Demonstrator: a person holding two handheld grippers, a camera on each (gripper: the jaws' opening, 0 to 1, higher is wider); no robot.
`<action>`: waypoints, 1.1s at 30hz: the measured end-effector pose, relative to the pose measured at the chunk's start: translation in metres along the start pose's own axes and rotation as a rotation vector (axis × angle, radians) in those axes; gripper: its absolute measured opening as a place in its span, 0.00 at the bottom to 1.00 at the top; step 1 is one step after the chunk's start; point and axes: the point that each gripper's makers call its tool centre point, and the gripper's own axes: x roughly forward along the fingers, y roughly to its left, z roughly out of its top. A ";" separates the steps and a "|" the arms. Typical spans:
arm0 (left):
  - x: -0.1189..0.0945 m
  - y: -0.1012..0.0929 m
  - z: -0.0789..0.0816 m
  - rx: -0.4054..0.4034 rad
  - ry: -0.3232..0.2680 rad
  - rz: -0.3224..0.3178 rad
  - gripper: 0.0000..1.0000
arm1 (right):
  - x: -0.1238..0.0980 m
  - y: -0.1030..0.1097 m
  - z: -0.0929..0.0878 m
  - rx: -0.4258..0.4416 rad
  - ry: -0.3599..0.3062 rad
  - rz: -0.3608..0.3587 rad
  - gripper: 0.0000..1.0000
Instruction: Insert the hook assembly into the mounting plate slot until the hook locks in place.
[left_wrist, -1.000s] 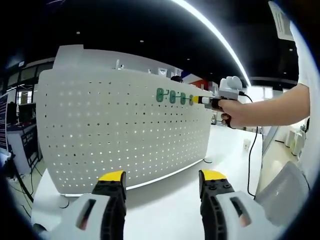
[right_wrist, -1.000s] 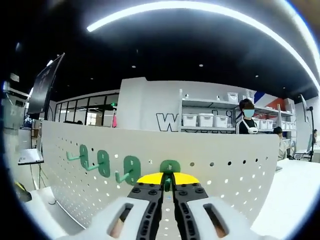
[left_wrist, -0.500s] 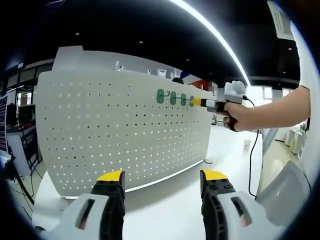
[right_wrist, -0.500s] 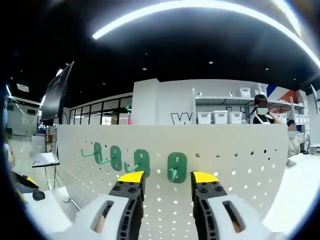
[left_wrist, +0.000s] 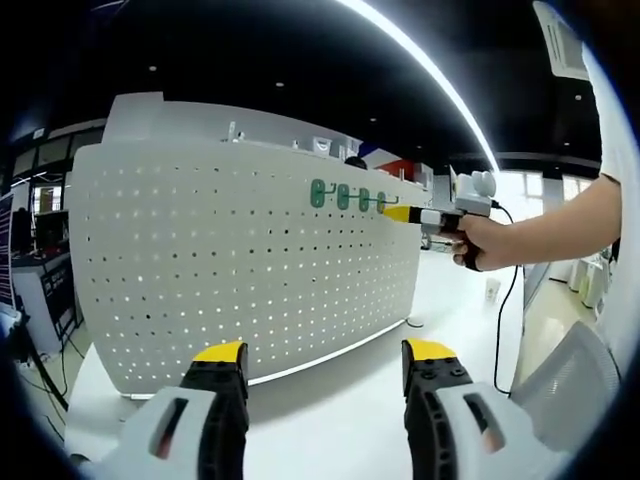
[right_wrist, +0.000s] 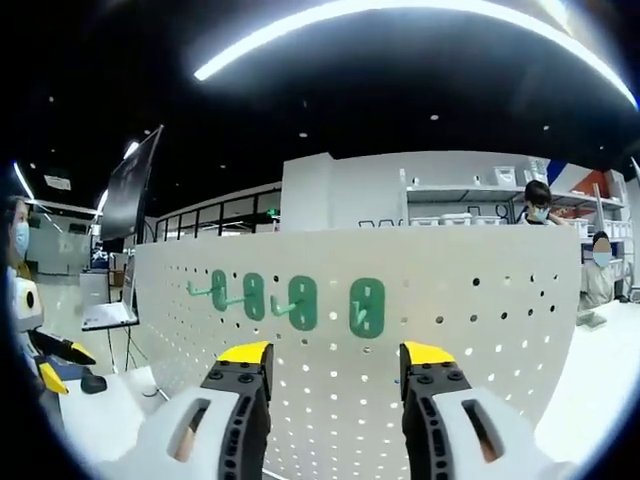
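Hanging upright in a pegboard (right_wrist: 480, 330) row, four green hooks (right_wrist: 366, 306).

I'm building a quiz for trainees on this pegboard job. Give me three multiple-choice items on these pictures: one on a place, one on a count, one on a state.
1. Where do the green hooks sit on the pegboard?
A. in a row near its top edge
B. along its bottom edge
C. on the table in front of it

2. How many green hooks are on the board?
A. two
B. four
C. six

3. How do the jaws of the right gripper stand?
A. shut on a hook
B. shut on nothing
C. open, holding nothing

Answers:
1 A: the right gripper view shows them side by side just under the top edge.
2 B: four green plates count across in that view.
3 C: a wide gap separates the yellow tips, with the board showing through.
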 end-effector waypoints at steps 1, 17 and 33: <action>0.000 0.000 0.000 0.000 -0.002 0.001 0.64 | -0.001 0.001 -0.001 -0.002 0.005 0.001 0.49; 0.001 -0.002 0.004 0.002 -0.012 -0.011 0.65 | -0.047 0.020 -0.011 0.030 -0.008 0.098 0.50; 0.000 -0.007 0.006 0.021 -0.013 -0.024 0.65 | -0.093 0.027 -0.033 0.059 0.040 0.109 0.51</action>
